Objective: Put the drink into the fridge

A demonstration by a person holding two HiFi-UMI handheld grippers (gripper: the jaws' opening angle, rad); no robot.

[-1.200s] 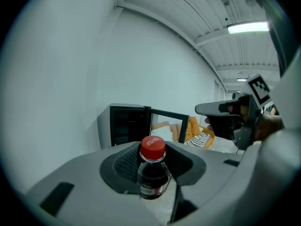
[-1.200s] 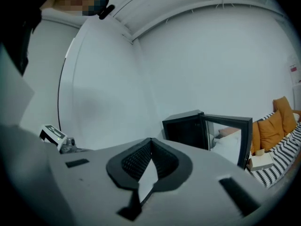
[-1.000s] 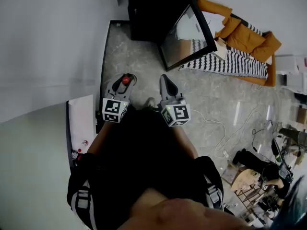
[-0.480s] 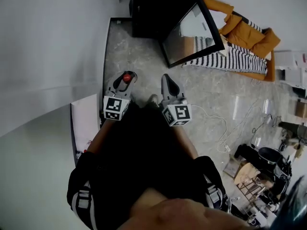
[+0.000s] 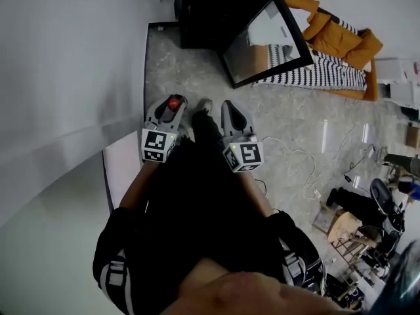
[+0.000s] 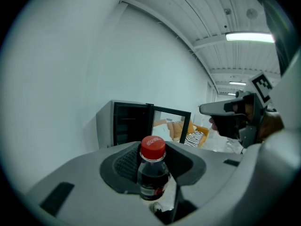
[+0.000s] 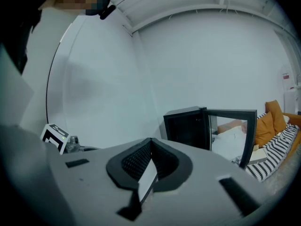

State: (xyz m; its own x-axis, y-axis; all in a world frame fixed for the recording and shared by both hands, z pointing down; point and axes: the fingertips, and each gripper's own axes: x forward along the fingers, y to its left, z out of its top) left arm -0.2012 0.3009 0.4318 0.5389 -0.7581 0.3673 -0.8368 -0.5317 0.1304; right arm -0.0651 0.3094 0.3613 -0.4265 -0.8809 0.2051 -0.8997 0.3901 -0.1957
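Observation:
The drink is a small dark bottle (image 6: 152, 175) with a red cap (image 5: 174, 103). It stands upright between the jaws of my left gripper (image 6: 153, 163), which is shut on the bottle's body. In the head view the left gripper (image 5: 168, 108) is held out over the floor, some way short of the black fridge (image 5: 213, 12). The fridge's glass door (image 5: 266, 41) is swung open to the right, and its inside is dark (image 6: 126, 128). My right gripper (image 7: 150, 147) is level beside the left one, jaws together with nothing in them. In the head view the right gripper (image 5: 232, 109) sits right of the bottle.
A white wall runs along the left, with a white low surface (image 5: 123, 169) by my left side. An orange sofa with a striped blanket (image 5: 328, 64) lies behind the fridge door. Cables (image 5: 308, 176) and clutter (image 5: 367, 222) cover the floor at right.
Both grippers, the left one with the bottle, have moved forward toward the open fridge. The white surface at left has slid back in view. Neither grip has changed.

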